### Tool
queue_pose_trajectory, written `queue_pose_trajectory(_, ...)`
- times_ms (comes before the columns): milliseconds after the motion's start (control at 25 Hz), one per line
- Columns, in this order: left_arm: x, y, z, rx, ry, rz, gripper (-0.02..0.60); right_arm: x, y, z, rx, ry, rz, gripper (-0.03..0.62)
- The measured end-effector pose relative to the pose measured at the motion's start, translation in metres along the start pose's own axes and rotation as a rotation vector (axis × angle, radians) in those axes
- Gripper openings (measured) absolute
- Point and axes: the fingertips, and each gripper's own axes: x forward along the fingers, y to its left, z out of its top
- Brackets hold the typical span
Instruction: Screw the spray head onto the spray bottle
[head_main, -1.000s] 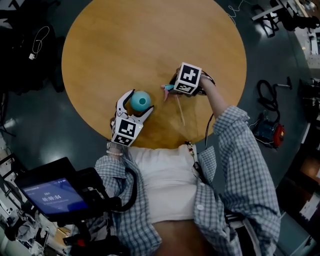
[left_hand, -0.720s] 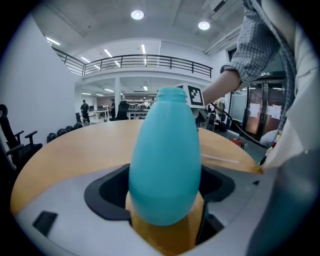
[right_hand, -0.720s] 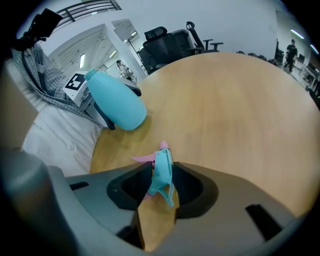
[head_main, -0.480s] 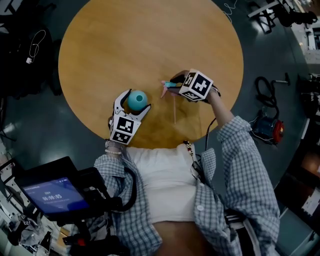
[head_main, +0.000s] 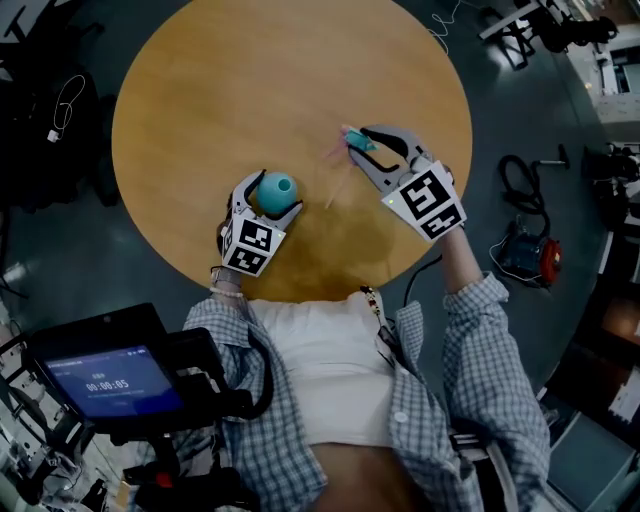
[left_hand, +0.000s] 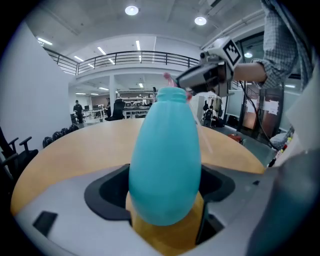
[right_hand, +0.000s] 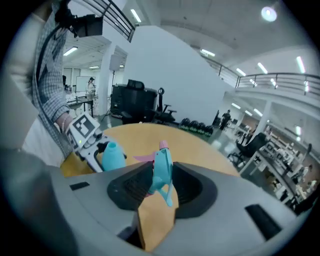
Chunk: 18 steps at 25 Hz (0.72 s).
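Standing upright on the round wooden table (head_main: 250, 80), near the edge closest to the person: one teal spray bottle (head_main: 278, 188), egg-shaped, neck uncapped.

Left hand-held gripper (head_main: 268, 200): jaws clamped on the bottle's lower body, one pad on each side.

One spray head (right_hand: 162, 170): teal, with a pink nozzle tip and pink trigger, and a pale dip tube (head_main: 338, 185) trailing below it. It is raised off the table, to the right of the bottle and apart from it, about level with the bottle's neck.

Right hand-held gripper (head_main: 362, 145): jaws have just been closing and are pressed on the spray head's sides.

Person: checked sleeves, white top.
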Motion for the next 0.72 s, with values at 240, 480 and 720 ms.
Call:
queue_pose_trajectory(240,0.012,0.001,0.022,0.048,0.02,0.012,0.417,-0.073,-0.042,0.112,-0.09,-0.239,-0.218,0.117)
queue_pose_trajectory(480,0.009,-0.011,0.052,0.048,0.008,0.022,0.417,-0.121,-0.033,0.17,-0.181,-0.357,-0.282,0.117)
queue_pose_trajectory(720,0.008,-0.009,0.055,0.03,0.004,0.024,0.416,-0.092,-0.008,0.157,-0.211,-0.338,-0.219,0.115)
